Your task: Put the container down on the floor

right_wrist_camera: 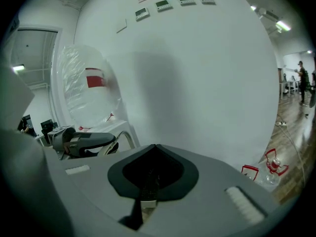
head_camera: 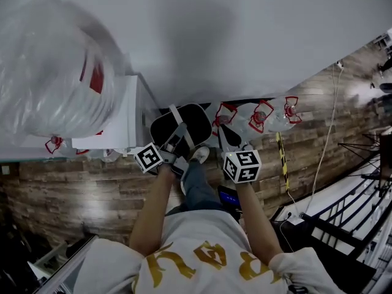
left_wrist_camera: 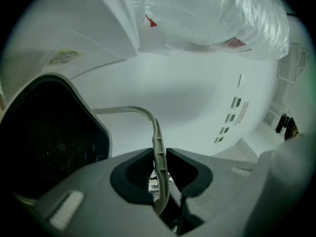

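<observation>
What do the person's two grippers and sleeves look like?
The left gripper and right gripper are grey with black pads. Each carries a white cube with black square markers. The person wears a white short-sleeved shirt with gold letters.

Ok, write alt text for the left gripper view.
The left hand-held gripper is shut on the thin grey handle of a black container, which shows at the left edge. Behind are a white wall and, at the top, a clear plastic bag.
</observation>
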`<state>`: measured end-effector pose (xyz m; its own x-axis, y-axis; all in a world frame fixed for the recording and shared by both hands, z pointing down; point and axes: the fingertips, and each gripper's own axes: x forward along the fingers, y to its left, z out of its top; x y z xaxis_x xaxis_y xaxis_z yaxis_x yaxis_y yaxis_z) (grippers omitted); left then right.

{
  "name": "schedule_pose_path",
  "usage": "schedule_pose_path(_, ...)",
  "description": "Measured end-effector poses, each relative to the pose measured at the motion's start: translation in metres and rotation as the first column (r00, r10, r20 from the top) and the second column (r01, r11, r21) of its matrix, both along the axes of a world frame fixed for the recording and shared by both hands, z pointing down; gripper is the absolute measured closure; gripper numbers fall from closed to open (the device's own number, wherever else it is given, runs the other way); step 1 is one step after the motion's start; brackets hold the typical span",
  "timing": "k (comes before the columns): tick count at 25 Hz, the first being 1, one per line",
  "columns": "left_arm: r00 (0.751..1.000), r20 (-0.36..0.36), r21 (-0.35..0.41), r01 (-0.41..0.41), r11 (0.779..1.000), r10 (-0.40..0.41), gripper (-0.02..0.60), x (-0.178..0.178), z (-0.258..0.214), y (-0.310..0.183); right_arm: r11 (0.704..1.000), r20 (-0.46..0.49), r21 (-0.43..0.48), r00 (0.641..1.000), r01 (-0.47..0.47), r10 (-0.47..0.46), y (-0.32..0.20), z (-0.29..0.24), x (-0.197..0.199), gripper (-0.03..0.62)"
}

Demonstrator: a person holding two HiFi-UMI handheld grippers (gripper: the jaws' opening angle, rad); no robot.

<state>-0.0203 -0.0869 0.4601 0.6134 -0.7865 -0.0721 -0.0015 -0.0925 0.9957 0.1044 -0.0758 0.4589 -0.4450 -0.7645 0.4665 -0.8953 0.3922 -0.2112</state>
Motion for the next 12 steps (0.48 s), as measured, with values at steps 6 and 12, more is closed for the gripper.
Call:
schedule_pose_path(6, 1.000, 0.029, -0.035, -0.008, 0.999, 0.009, 0.505, -0.001, 0.028, -0.017, 0.998, -0.024, -0.027, 0.998, 0.060, -0.060, -0.018, 0.022, -0.007, 0.571)
schedule_pose_path(12, 0.997, 0.077, -0.072, -0.013, 0.997, 0.018, 0.508, 0.000, 0.065, -0.029, 0.988, -0.073, -0.065, 0.987, 0.137, -0.142, -0.025, 0.052, -0.013, 0.571)
